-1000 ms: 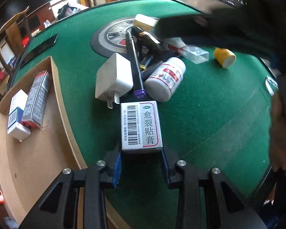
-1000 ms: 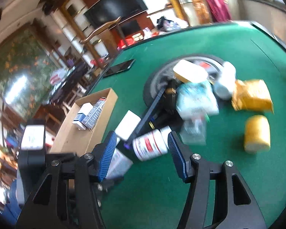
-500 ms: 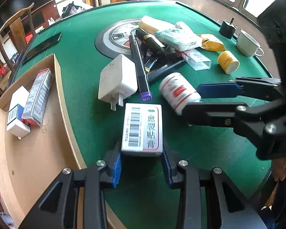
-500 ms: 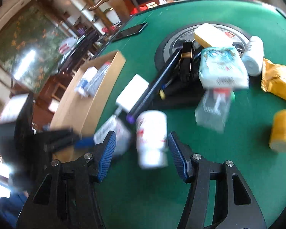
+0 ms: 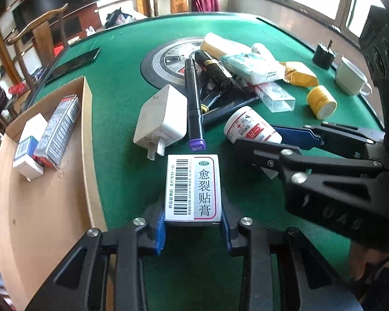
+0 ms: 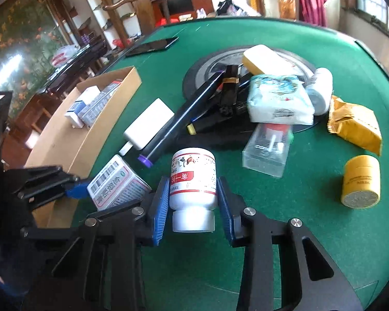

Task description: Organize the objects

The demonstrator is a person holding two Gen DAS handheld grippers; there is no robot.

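Observation:
My left gripper grips a white medicine box with a barcode at its near end, low over the green table, and its jaws are closing a little more on it. The same medicine box shows at the left of the right wrist view. My right gripper has its jaws closing on a white pill bottle with a red label, blue pads against both sides, cap toward the camera. In the left wrist view the right gripper reaches in from the right around that bottle.
An open cardboard tray at the left holds small cartons. Past the grippers lie a white charger, a black marker with a purple cap, a tissue pack, a clear case, a yellow jar, a mug and a phone.
The right gripper came down over the pill bottle and narrowed its jaws onto it; the bottle turned its cap toward that camera. The left gripper kept its hold on the box in place.

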